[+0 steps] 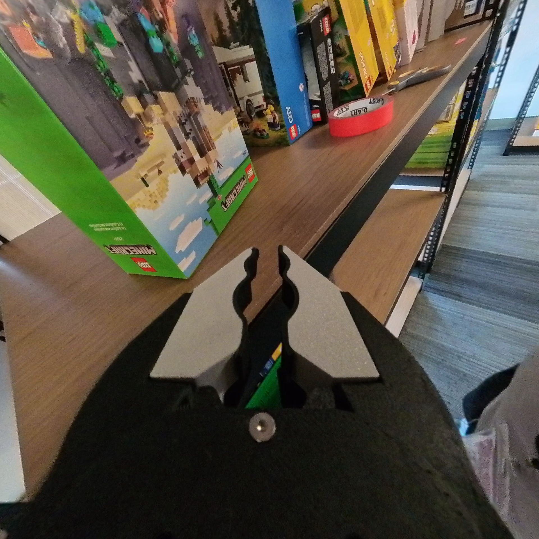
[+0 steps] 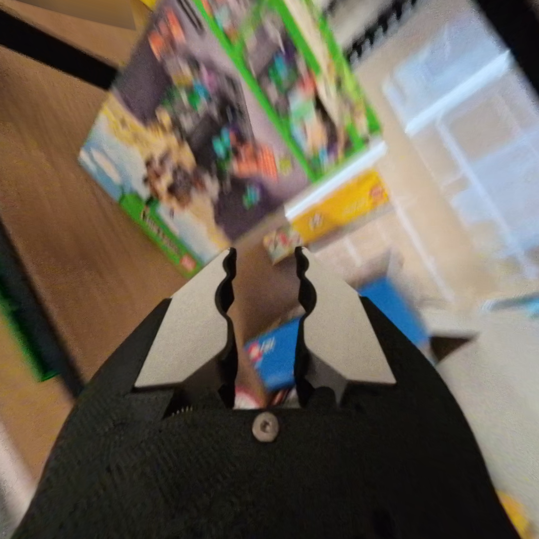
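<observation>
Over a wood-grain shelf [image 1: 291, 180], the left gripper [image 1: 268, 250] — matte grey, scalloped fingers slightly parted, gripping nothing — hovers just beside a glossy green cardboard box [image 1: 122, 151], a red tape roll [image 1: 361, 116] farther off, while the right gripper [image 2: 265, 252] gapes empty amid blur.

A large toy box [image 1: 122, 140] stands on the shelf board [image 1: 291, 189], at the left end of a row of boxes [image 1: 335, 58] running back along it. A roll of tape [image 1: 361, 116] lies before that row, near the board's front edge. Behind the tape lies a flat tool [image 1: 420, 77]. A lower shelf [image 1: 388, 250] sits beneath.
</observation>
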A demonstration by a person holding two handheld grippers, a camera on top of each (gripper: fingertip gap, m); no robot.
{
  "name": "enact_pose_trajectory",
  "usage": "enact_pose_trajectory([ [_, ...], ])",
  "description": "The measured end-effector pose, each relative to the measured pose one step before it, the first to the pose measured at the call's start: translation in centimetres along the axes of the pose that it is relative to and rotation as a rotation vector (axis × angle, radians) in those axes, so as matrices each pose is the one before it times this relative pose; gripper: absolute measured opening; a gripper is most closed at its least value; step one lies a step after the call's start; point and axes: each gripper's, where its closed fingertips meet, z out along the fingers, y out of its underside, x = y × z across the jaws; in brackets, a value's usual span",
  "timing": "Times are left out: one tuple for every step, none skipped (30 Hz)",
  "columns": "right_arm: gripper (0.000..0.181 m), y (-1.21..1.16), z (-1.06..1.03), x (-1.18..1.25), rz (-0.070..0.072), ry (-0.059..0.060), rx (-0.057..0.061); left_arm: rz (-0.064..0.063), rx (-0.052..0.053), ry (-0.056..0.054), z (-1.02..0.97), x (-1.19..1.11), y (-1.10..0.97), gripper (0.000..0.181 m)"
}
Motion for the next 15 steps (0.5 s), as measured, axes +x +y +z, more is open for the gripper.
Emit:
enact_pose_trajectory([
  [0.036,3.527,-1.9,-0.182,0.1148,-0.046,-0.0561,-0.0058,-0.0074,-0.0033,-0.149,0.172,-0.025,0.013],
  [0.035,3.483,-1.537,-0.666,0.1346,-0.0882,-0.0603,-0.0045,-0.0087,-0.0027,-0.149,0.241,-0.039,0.013],
  [0.035,2.874,-1.095,-0.394,0.1196,-0.0683,-0.0398,-0.0038,-0.0058,-0.0023,-0.117,0.291,-0.106,0.013],
  [0.033,2.194,-0.701,-0.226,0.0724,-0.0461,-0.0141,-0.0056,-0.0019,-0.0009,-0.038,0.37,-0.206,0.012],
  [0.033,1.967,-0.359,-0.235,0.0138,-0.0309,-0.0172,-0.0088,-0.0025,0.0021,0.105,0.444,-0.233,0.012],
  [0.033,1.767,-0.08,0.412,-0.0247,0.0185,-0.0258,-0.0098,-0.0065,0.0038,0.232,0.522,-0.233,0.012],
  [0.034,1.273,0.182,0.646,-0.0346,0.0345,-0.0164,-0.0061,-0.0095,0.0026,0.366,0.58,-0.273,0.012],
  [0.037,0.843,0.357,-0.133,-0.0291,-0.0182,-0.0086,0.001,-0.0095,0.0005,0.457,0.639,-0.343,0.013],
  [0.039,0.314,0.398,-0.395,-0.0118,-0.0426,0.0062,0.0066,-0.0082,-0.0006,0.527,0.724,-0.442,0.013],
  [0.041,-0.097,0.427,-0.066,0.0011,-0.0316,0.0218,0.0072,-0.0078,-0.0009,0.606,0.782,-0.551,0.013],
  [0.043,-0.031,0.458,0.011,0.0014,-0.0338,0.0103,0.0033,-0.0073,0.0024,0.67,0.872,-0.615,0.013],
  [0.043,0.242,0.476,0.166,-0.0043,-0.0265,-0.0137,-0.0021,-0.0054,0.0102,0.748,1.012,-0.603,0.013],
  [0.039,0.529,0.514,0.354,-0.0059,-0.0122,-0.0349,-0.0062,-0.004,0.0186,0.823,1.137,-0.555,0.013],
  [0.021,0.878,0.463,0.102,-0.0036,-0.0198,-0.0634,-0.0076,-0.0032,0.0238,0.936,1.196,-0.494,0.013],
  [0.017,0.502,0.335,-0.551,0.0042,-0.0441,-0.0417,-0.0087,0.0005,0.0244,1.023,1.132,-0.477,0.013],
])
